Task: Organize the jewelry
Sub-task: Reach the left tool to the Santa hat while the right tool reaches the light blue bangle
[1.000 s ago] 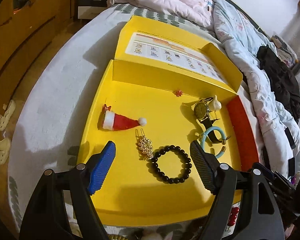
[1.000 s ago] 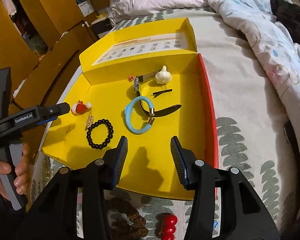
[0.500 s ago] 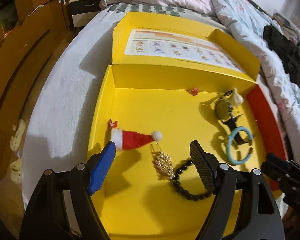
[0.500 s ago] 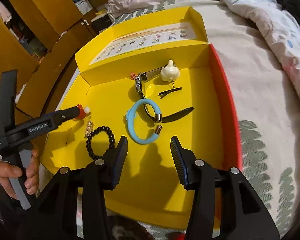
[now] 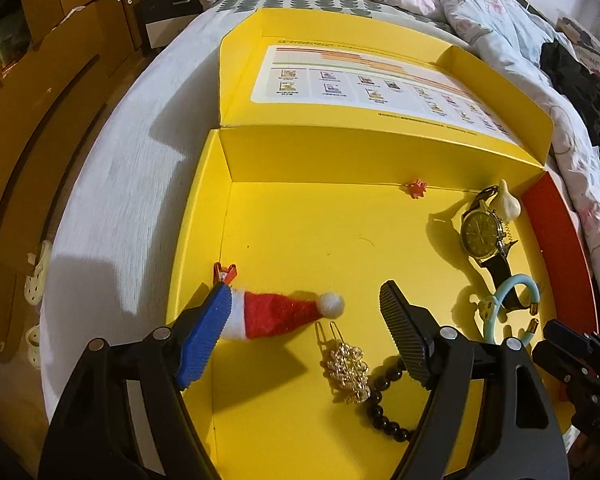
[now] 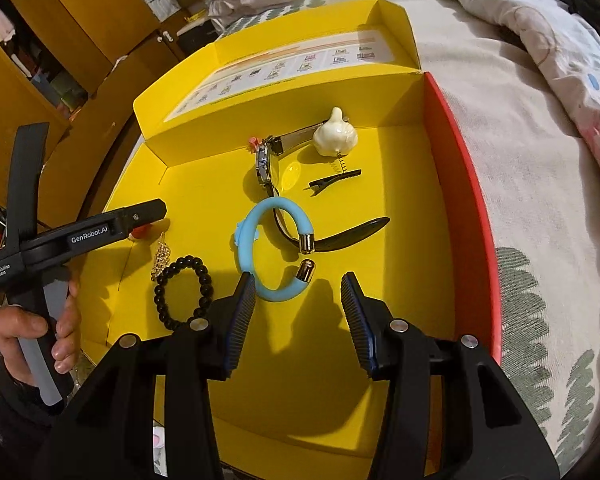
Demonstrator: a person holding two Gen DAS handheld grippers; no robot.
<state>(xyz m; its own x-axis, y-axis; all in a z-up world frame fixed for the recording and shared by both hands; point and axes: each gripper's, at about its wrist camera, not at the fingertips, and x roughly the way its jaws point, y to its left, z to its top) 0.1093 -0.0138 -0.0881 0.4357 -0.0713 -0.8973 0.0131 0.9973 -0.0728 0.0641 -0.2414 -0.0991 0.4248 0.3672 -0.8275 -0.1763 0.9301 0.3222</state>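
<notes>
Inventory of the open yellow box (image 5: pixel 204 216), which lies on a bed (image 5: pixel 112 184) with its lid folded back and a red edge on the right side.

My left gripper (image 5: pixel 300 320): jaws spread wide, nothing pressed between them. The blue pad sits at the white brim of the Santa-hat hair clip (image 5: pixel 276 314); whether it touches the felt, I cannot tell. The clip's red metal end pokes out just behind that pad.

My right gripper (image 6: pixel 298 312): jaws partly apart, empty, hovering over the yellow floor. The left pad sits just beside the lower curve of the blue open bangle (image 6: pixel 268 252).

Contents, near the left wall first:
- Santa-hat hair clip, lying on its side, pompom pointing right.
- Gold rhinestone hair clip (image 5: pixel 346 368), just in front of the hat, touching the bead bracelet.
- Black bead bracelet (image 6: pixel 182 292), flat, near the front.
- Blue open bangle, gold-capped ends, lying across the watch strap.
- Wristwatch (image 5: pixel 480 234), dark dial, black strap, toward the back right.
- White garlic-shaped ornament (image 6: pixel 336 134), resting against the watch's far strap.
- Black alligator clip (image 6: pixel 332 180), beside the watch, joined to the ornament by a small spring.
- Small red claw clip (image 5: pixel 417 189), at the back wall.

A hand (image 6: pixel 32 336) grips the left tool's handle.
</notes>
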